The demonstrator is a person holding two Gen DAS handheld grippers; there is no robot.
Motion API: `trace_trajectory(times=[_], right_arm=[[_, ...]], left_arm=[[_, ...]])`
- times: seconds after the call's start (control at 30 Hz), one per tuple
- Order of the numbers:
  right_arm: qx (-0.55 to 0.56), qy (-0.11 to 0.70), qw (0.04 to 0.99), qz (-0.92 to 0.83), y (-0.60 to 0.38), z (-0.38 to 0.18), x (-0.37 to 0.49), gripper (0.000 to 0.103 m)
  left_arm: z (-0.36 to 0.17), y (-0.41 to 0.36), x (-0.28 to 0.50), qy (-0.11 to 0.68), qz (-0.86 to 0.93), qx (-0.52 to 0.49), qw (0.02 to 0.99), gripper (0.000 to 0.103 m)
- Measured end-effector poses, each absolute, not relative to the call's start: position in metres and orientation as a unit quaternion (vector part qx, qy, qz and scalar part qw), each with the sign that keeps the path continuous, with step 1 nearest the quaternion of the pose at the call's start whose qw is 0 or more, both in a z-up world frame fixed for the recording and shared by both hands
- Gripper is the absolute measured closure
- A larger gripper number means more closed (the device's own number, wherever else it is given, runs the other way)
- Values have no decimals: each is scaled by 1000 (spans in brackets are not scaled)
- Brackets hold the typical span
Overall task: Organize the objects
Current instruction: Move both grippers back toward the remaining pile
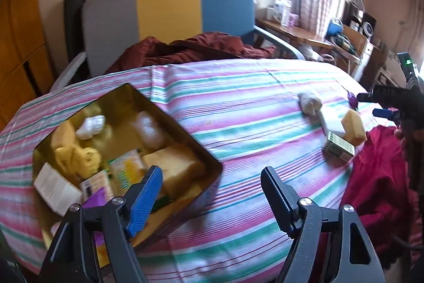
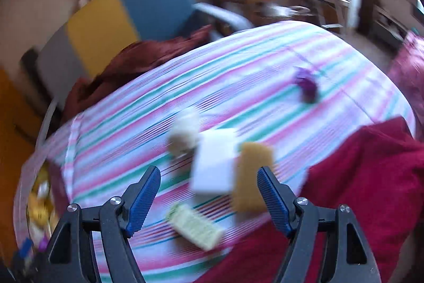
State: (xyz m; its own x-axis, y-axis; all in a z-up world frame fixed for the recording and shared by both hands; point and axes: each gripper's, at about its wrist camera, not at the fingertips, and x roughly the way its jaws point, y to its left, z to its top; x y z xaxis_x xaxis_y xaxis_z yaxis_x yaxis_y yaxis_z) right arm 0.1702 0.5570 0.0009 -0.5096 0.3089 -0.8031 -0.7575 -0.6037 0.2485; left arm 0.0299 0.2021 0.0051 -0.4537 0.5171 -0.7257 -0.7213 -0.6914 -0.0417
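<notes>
A: Largest entry?

B: Table (image 1: 251, 86), striped cloth. Gold tin (image 1: 127, 150) at its left edge, already stocked with boxes and sponges; judged the collecting point.

A: Loose stock?

B: Near the right edge, clustered, likely awaiting transfer: white block (image 2: 214, 161), yellow sponge (image 2: 253, 174), green box (image 2: 196, 226), beige roll (image 2: 185, 130); purple item (image 2: 306, 85) apart.

A: Tools?

B: Right gripper (image 2: 209, 192) spread wide, empty, over the cluster. Left gripper (image 1: 212, 192) likewise wide, empty, beside the tin.
</notes>
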Motion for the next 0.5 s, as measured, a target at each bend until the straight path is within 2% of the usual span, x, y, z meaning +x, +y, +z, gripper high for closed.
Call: trace_trajectory(times=[0.23,0.33,0.5], right_arm=[[-343,360,358,790,593,-16,191,26],[-327,417,339,777,601,-28,201,26],[-293,434,337,783,602,-27,208,26]], left_arm=[[-3,258,40,171,812,-375,413,26],[-9,283,43,176,794,-388,433,26],[-20,331,56,174,761,-412,471,26]])
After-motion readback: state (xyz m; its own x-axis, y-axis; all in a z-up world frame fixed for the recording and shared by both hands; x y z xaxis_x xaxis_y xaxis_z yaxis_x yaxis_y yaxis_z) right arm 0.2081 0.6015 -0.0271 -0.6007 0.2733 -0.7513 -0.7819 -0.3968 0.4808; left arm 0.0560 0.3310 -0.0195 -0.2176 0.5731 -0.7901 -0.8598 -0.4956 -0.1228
